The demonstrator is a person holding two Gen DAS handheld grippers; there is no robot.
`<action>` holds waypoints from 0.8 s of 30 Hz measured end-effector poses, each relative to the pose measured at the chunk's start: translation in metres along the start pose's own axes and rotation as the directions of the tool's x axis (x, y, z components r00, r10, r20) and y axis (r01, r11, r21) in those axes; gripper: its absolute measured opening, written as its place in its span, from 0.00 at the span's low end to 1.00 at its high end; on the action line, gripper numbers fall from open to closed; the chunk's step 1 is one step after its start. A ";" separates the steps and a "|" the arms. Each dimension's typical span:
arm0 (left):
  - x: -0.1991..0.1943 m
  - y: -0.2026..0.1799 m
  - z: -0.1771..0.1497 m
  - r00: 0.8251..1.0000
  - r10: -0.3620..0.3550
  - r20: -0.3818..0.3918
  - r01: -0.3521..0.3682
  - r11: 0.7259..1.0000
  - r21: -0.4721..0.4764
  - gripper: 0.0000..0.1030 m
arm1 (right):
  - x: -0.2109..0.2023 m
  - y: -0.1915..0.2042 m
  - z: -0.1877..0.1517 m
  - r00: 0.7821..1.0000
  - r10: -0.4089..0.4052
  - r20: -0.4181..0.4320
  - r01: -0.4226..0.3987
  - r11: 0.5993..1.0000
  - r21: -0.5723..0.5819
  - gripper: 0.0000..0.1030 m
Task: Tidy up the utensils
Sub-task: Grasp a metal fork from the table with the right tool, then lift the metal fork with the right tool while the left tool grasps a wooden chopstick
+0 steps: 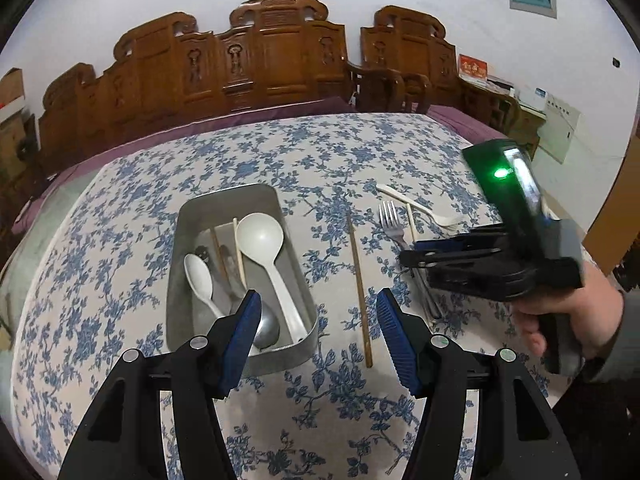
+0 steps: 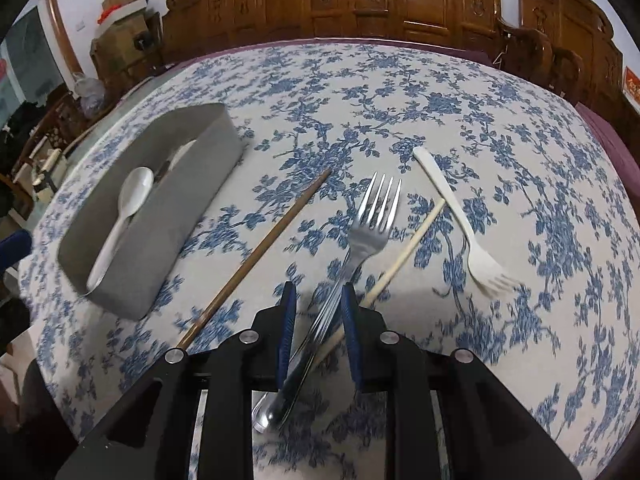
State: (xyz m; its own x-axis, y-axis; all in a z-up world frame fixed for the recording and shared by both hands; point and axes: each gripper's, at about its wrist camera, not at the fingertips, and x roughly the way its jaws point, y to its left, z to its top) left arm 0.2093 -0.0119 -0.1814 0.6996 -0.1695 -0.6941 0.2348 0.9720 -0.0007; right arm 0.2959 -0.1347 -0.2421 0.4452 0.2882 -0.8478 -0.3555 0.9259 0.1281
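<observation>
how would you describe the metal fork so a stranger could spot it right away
Start at the grey tray on the flowered tablecloth; loose utensils lie to its right. The metal fork lies there, its handle between the right gripper's fingers. It alone is shiny steel; the plastic fork is white.

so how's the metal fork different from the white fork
The metal fork is shiny steel; the white fork is matte and looks like plastic. The metal fork's tines point toward the far side of the table, the white fork's toward the near side. The metal fork's handle lies between the right claw fingers; the white fork lies untouched. Both rest on the tablecloth.
</observation>
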 end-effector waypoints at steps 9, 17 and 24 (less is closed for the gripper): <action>0.003 -0.002 0.007 1.000 -0.008 -0.001 0.008 1.000 0.007 0.56 | 0.018 -0.006 0.011 0.998 -0.040 -0.052 0.041 0.999 0.024 0.24; -0.005 -0.002 0.007 1.000 0.007 -0.010 -0.006 1.000 0.011 0.56 | 0.019 0.004 0.011 0.986 -0.137 -0.098 0.140 0.990 0.024 0.16; -0.013 -0.007 0.010 1.000 0.024 -0.017 -0.024 0.999 0.032 0.56 | 0.007 0.003 0.000 0.988 -0.109 -0.106 0.113 0.993 0.032 0.08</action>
State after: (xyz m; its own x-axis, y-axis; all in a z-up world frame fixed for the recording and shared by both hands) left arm 0.2049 -0.0179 -0.1654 0.6936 -0.1431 -0.7060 0.2395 0.9701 0.0386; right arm 0.2980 -0.1295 -0.2475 0.3918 0.1585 -0.9063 -0.2767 0.9598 0.0483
